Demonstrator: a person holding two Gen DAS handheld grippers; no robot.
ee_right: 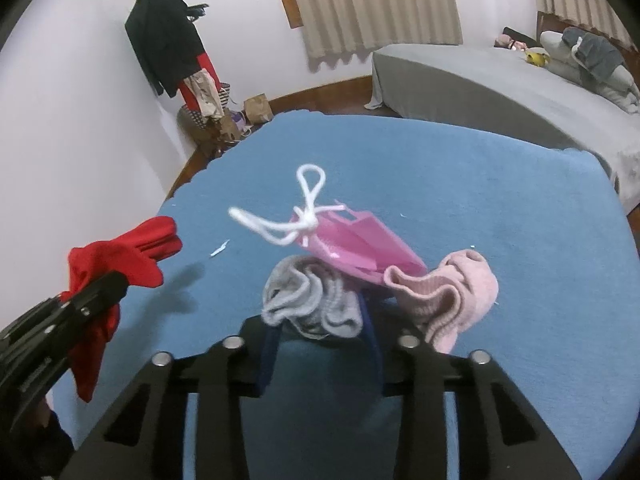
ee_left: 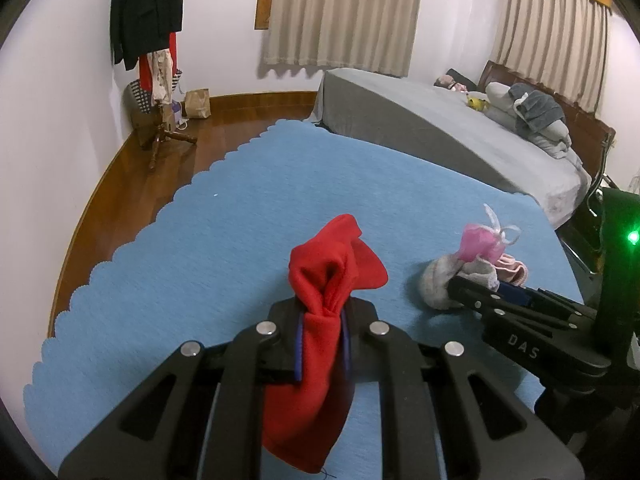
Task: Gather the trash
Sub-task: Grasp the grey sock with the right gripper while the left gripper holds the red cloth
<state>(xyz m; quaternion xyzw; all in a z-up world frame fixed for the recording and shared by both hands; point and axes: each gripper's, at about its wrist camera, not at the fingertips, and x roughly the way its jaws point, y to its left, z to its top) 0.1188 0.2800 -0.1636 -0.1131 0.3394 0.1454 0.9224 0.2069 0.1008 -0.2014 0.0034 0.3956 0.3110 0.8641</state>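
While the left gripper (ee_left: 322,316) has its jaws pinched on a red fleece cloth (ee_left: 320,344) above the blue mat (ee_left: 240,208), the right gripper (ee_right: 320,332) reaches a grey knitted sock (ee_right: 308,304). Its jaws are around the sock, beside a pink face mask (ee_right: 356,248) and a pink sock (ee_right: 448,296).

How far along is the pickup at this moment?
Done: nothing visibly binned; no bin shows. In hand: the left gripper is shut on the red sock, lifted off the blue mat. The right gripper straddles the grey sock; grip unclear. Left: the pink face mask, the pink sock, small white scraps.
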